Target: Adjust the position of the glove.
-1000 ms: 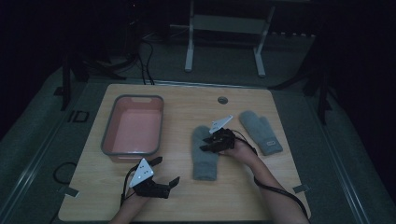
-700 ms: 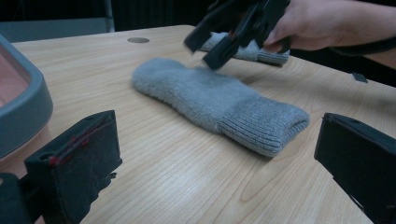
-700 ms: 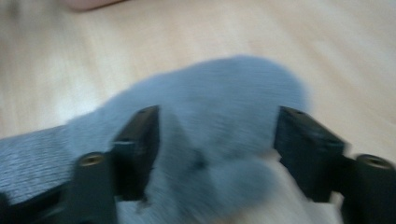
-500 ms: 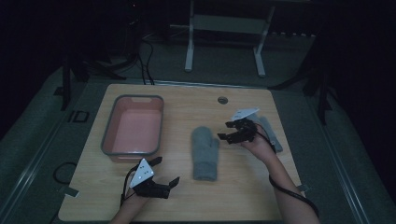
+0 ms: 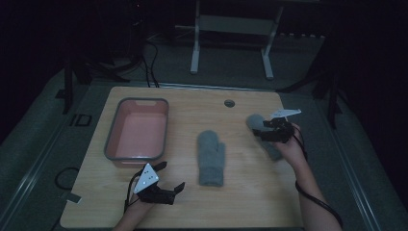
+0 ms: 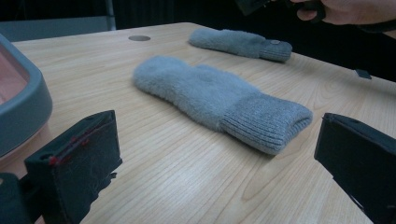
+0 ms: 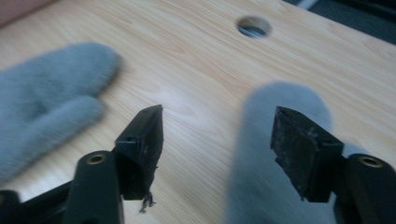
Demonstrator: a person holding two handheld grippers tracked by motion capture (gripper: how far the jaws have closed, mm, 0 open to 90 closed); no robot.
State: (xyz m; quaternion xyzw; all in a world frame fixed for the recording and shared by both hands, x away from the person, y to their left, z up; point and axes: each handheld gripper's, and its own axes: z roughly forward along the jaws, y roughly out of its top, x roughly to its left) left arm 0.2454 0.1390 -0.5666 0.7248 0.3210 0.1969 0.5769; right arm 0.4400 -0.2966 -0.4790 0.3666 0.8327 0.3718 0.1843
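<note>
grey mitten point(image 5: 211, 157) flat at mid-table, cuff toward me. second grey mitten point(image 5: 255, 122) near the right edge, under my right gripper point(image 5: 269, 132), jaws wide, empty. my left gripper point(image 5: 166, 179) low by the pink tub point(image 5: 137, 132), jaws wide.

You are working under dim light in the high view, with the surroundings sinking into near black beyond the wooden table point(image 5: 240, 202). Your gripper views are showing brighter, and the grey mittens point(image 7: 46, 107) are smearing with motion blur in the right gripper view.
</note>
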